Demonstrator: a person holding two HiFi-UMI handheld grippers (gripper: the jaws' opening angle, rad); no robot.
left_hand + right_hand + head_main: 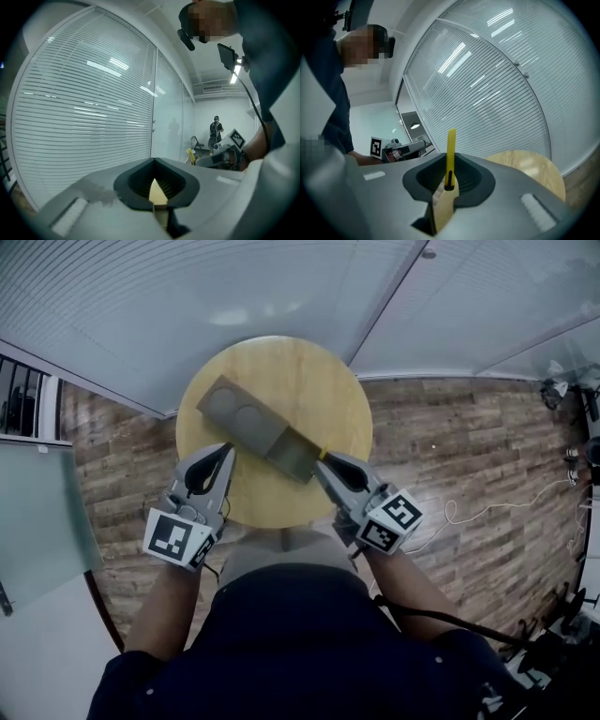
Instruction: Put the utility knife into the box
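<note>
A grey box point(246, 417) lies open on the round wooden table point(319, 381), its darker part point(292, 454) pointing toward me. My right gripper point(323, 461) hovers at that near end, shut on a yellow utility knife point(323, 455). In the right gripper view the knife point(451, 150) stands upright between the pads of the right gripper point(449, 185), above the table point(529, 164). My left gripper point(228, 448) sits at the box's left side, jaws together with nothing in them. In its own view the left gripper point(157, 187) shows only a thin wedge of a gap.
White blinds behind glass point(281, 287) run along the far side of the table. Wood-plank floor point(450, 446) surrounds it, with cables point(506, 507) at the right and a glass panel point(37, 512) at the left. A person point(216, 127) stands far off.
</note>
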